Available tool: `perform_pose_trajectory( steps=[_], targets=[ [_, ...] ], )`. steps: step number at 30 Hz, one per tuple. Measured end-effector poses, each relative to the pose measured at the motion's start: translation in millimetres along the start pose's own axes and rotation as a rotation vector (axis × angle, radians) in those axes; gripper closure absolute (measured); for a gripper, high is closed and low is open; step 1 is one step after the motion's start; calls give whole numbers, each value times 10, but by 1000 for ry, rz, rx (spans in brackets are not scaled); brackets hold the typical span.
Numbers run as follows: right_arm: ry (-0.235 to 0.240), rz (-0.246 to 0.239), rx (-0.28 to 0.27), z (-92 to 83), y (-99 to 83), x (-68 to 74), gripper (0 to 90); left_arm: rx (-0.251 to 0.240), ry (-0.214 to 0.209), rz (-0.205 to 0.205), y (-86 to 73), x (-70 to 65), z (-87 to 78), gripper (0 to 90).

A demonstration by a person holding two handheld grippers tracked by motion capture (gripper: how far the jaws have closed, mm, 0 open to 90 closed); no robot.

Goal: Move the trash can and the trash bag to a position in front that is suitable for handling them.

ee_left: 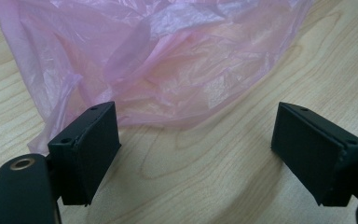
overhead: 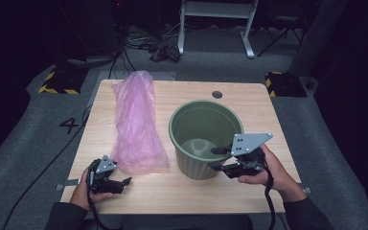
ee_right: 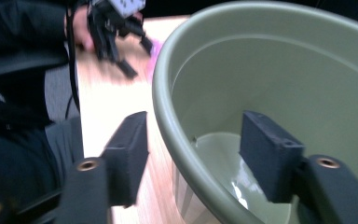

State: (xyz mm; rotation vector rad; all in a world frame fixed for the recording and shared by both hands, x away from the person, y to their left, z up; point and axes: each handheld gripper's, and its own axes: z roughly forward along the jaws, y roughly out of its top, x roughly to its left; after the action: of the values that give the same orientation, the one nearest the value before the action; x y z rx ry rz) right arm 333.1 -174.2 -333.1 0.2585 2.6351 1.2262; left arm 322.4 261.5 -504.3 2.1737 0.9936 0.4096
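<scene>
A green plastic bin (overhead: 191, 163) stands upright on the right half of the wooden table (overhead: 258, 110). A crumpled pink plastic bag (overhead: 136, 124) lies flat to its left. My right gripper (overhead: 213, 158) straddles the bin's near rim (ee_right: 165, 116): one jaw is outside the wall, the other inside, and a gap shows on both sides, so it is open (ee_right: 193, 149). My left gripper (overhead: 127, 181) rests near the table's front left, open (ee_left: 196, 149), just short of the bag's near edge (ee_left: 168, 60). Nothing lies between its jaws.
A round cable hole (overhead: 216, 94) sits at the table's far edge. Behind the table are a white frame's legs (overhead: 247, 43), loose cables on the floor and yellow-and-black striped blocks (overhead: 60, 81) at both sides. Bare wood lies between bag and bin.
</scene>
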Motion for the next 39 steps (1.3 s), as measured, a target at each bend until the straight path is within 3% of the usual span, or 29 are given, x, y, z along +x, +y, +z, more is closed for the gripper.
perform_pose_trajectory(
  steps=[4, 9, 26, 31, 36, 39],
  targets=[
    [42, -1, 20, 49, -1, -50, 648, 0, 0, 0, 0, 0, 0, 149],
    [42, -11, 36, 77, 19, -53, 691, -1, -1, -2, -1, -2, 1, 149],
    [-16, -58, 83, 150, 90, -127, 768, -1, 0, -3, -1, -4, 1, 150],
    [-41, -41, 90, 165, 88, -245, 767, -1, 2, -3, 1, -4, 1, 150],
    [-95, -9, 95, 190, 80, -386, 762, -1, 4, -3, 2, -6, 2, 150],
    [-119, 8, 75, 191, 48, -413, 758, -2, 5, -3, 2, -6, 2, 150]
  ],
)
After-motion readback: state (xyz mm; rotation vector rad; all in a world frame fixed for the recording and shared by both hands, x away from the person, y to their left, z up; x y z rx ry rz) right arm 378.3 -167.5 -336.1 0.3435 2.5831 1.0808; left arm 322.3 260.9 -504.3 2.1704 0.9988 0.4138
